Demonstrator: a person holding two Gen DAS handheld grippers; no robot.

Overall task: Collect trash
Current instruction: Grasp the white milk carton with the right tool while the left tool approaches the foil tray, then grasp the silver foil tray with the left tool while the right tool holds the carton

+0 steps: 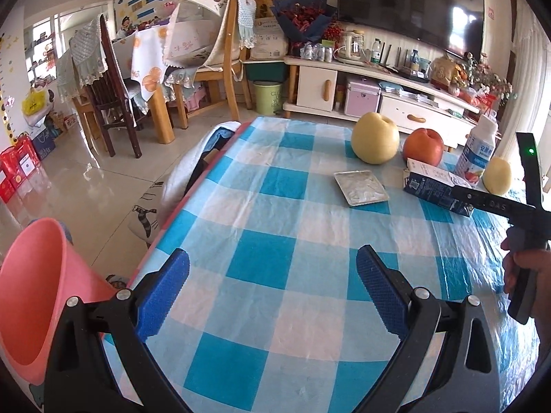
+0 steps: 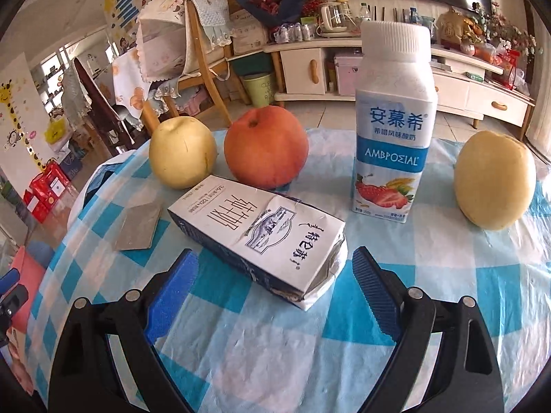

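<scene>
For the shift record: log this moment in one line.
left gripper: open, empty | right gripper: open, nearing crushed milk carton | yogurt bottle: upright | pink bin: beside table

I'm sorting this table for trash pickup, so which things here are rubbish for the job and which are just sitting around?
Job: crushed carton, foil packet, pink bin, open right gripper nearest the carton.

Lying about: big pear, peach, small pear, upright yogurt bottle (possibly trash; can't tell).
</scene>
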